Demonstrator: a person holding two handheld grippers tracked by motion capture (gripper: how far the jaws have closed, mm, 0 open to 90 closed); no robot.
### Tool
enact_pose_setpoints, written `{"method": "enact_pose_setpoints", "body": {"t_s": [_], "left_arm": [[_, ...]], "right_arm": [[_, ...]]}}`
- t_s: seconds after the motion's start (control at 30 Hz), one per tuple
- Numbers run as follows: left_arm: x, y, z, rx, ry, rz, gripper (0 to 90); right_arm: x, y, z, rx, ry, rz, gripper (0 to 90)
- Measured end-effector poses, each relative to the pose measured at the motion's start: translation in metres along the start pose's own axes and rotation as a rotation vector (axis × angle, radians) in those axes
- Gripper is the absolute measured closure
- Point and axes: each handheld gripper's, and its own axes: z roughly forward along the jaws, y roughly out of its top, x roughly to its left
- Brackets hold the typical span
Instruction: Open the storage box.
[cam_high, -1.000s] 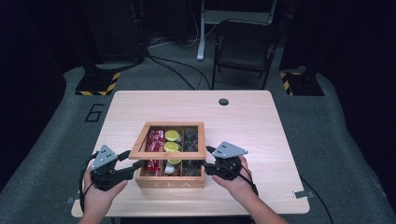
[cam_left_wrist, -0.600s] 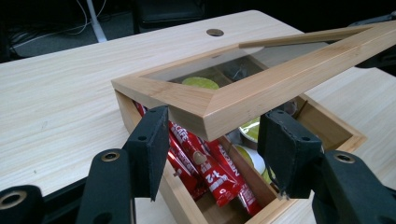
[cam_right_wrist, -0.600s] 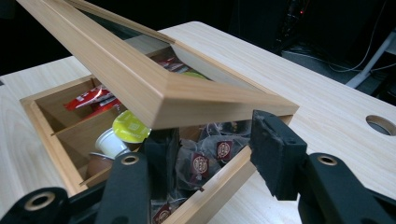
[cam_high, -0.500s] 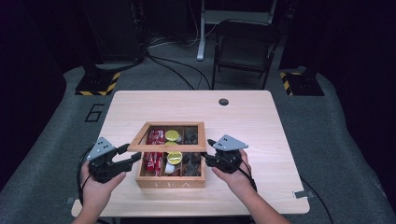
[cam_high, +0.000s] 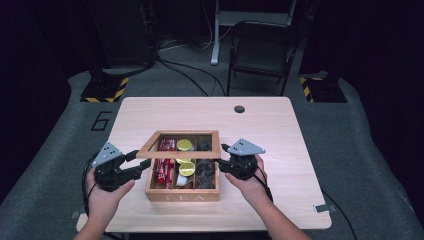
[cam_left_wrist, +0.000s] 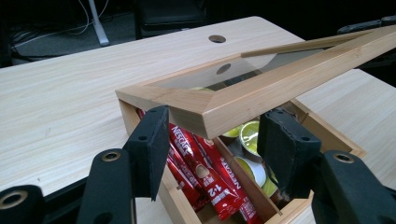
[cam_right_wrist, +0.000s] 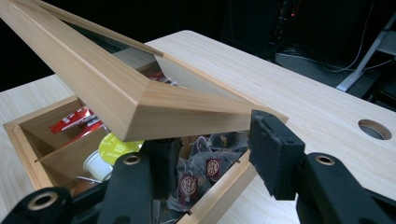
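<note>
From above, my desk (cam_high: 280, 130) is the one bright patch at the centre of the frame, lit evenly from overhead; the edges and upper corners sink into near black. Shadows under the box (cam_high: 183, 186) are short and soft. The high view is soft and a little grainy. In the two gripper views my tongs (cam_left_wrist: 212, 149) at the bottom look slightly soft, the glass of the lid (cam_left_wrist: 261, 88) carries a pale glare, and the far background is dark.
</note>
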Motion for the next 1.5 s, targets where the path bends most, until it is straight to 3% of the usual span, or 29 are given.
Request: {"method": "enact_pose_setpoints", "body": {"t_s": [0.4, 0.57, 1.5], "left_arm": [[0.002, 0.007, 0.000, -0.005, 0.003, 0.003, 44.2], [0.003, 0.009, 0.001, -0.021, 0.005, -0.011, 44.3], [0.013, 0.017, 0.000, -0.067, 0.011, -0.042, 47.3]], "right_arm": [[0.000, 0.003, 0.005, -0.024, -0.017, -0.001, 56.6], [-0.002, 0.005, 0.008, -0.021, -0.030, 0.026, 58.9], [-0.010, 0.019, 0.023, -0.019, -0.066, 0.069, 55.9]]}}
